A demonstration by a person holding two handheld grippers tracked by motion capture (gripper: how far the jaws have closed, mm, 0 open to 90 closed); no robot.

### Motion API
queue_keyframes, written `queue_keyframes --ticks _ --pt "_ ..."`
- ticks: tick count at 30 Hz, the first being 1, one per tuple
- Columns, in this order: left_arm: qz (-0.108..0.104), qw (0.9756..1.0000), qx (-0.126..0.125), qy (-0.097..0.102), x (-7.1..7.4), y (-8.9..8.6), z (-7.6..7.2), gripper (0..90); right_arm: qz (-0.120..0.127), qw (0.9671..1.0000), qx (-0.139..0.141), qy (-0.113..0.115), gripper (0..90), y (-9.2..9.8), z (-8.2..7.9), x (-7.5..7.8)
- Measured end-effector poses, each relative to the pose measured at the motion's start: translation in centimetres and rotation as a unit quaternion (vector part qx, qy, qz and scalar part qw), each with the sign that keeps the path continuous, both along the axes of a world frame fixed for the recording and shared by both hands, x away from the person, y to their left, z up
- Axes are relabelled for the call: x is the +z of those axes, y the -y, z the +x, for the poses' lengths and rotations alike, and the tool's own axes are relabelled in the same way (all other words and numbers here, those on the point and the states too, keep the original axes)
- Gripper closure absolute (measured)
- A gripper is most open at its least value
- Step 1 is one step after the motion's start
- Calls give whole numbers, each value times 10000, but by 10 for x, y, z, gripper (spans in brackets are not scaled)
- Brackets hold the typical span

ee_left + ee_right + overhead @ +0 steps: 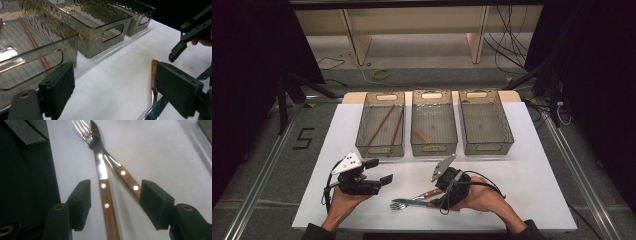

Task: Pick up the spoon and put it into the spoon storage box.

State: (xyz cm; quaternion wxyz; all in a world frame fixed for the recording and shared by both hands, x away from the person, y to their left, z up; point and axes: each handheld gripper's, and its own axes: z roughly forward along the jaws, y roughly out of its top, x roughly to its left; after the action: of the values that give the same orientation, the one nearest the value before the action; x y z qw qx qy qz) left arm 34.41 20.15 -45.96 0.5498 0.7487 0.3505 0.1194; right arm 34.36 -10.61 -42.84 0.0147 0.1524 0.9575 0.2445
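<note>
**Crossed knife and fork wait between parted tongs**

The left tongs [379, 171] hang released over the white bench [522, 170], nothing between the pads, just left of the cutlery. The fork [82, 131] and the knife [100, 162] lie crossed on the bench in front of the three bins, nearest the middle bin [434, 122]. The right tongs [113, 205] stand parted astride both wooden handles, pads not pressing on either.

Both pieces look stiff and fairly light, steel at the working end and riveted wood at the grip. The polished steel is likely slippery, and the knife's toothed blade is best left alone. The wooden handle offers the surest hold, probably around its rivets, where the flat sides suit the pads. Because the two handles lie close together and cross, a squeeze here could catch both at once or scissor one aside.

A "5" [303, 138] is marked on the floor left of the bench. No brand can be read on the cutlery.
</note>
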Motion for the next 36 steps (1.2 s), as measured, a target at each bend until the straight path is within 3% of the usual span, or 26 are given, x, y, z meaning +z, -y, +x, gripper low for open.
queue_keyframes --ticks 14,36 --pt "-14 10000 -4 -12 0 0 2 161 -335 9990 278 -90 478 -5 -1 -13" --pt "-16 10000 -6 -5 0 0 2 161 -611 9975 315 -155 544 -11 0 -27"
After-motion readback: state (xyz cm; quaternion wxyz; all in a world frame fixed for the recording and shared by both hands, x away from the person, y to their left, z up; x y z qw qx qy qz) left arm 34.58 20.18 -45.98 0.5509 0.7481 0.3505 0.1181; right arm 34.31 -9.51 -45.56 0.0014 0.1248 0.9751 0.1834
